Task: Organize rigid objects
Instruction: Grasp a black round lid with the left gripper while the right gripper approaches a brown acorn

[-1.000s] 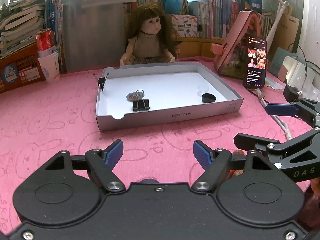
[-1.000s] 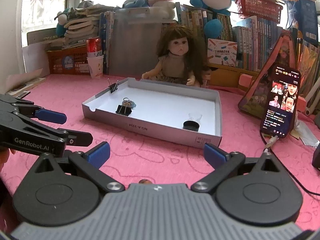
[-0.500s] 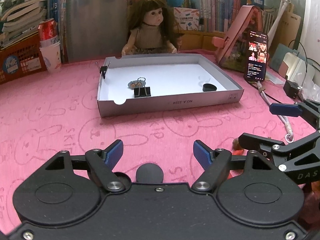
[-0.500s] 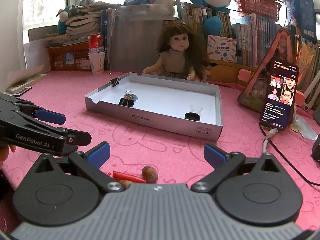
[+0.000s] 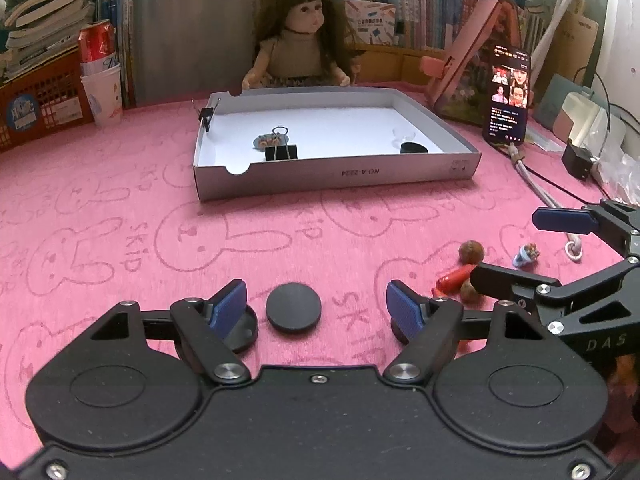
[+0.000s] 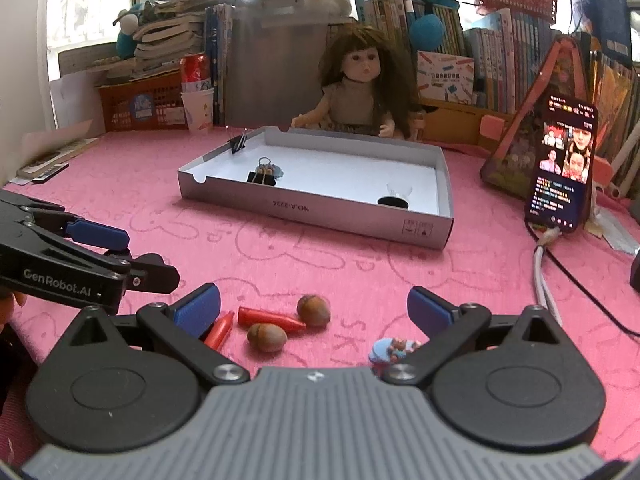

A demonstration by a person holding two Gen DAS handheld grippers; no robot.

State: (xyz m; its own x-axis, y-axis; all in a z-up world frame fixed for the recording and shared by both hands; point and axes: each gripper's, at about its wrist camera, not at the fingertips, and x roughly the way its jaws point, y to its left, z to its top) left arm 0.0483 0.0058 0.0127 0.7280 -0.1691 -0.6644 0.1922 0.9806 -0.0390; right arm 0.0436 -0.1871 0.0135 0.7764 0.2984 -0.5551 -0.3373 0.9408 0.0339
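A shallow white box [image 5: 340,174] [image 6: 304,210] stands on the pink cloth; in it lie a black binder clip [image 5: 281,152], a black cap [image 5: 413,147] and a clip on its left wall [image 5: 206,114]. My left gripper [image 5: 316,306] is open and empty, with a black disc [image 5: 293,308] between its fingertips on the cloth; another disc [image 5: 240,330] lies under the left finger. My right gripper [image 6: 314,310] is open and empty over two acorns [image 6: 314,310] [image 6: 267,337], two red crayon-like pieces [image 6: 270,317] [image 6: 219,330] and a small blue figurine [image 6: 390,350].
A doll [image 5: 302,46] sits behind the box. A lit phone [image 5: 508,94] leans at the right with a cable [image 5: 536,188] running toward me. A can and paper cup [image 5: 102,80], an orange crate and books stand at the back left.
Both grippers have pulled back from the box and tilted down. The black discs, acorns, red pieces and figurine have come into view near the fingertips.
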